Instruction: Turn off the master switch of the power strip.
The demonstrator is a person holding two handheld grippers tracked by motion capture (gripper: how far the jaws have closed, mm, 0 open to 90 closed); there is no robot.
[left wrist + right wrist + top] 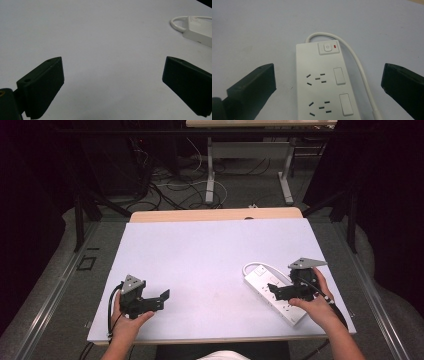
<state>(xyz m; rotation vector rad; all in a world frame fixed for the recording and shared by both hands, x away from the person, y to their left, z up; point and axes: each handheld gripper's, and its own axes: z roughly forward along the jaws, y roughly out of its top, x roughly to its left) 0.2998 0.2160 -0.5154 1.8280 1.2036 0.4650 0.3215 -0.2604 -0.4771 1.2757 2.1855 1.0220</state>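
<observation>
Jaws spread wide and empty on both grippers, right gripper (pixel 281 289) poised over the white power strip (pixel 322 82) at the table's (pixel 210 250) four o'clock, apparently pre-grasp; next, probably descend and close.

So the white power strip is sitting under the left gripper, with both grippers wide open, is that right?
Not quite: the white power strip lies under the right gripper, not the left, as the high view and the right gripper view show. The left gripper is over bare table. The rest holds: both grippers are wide open.
</observation>
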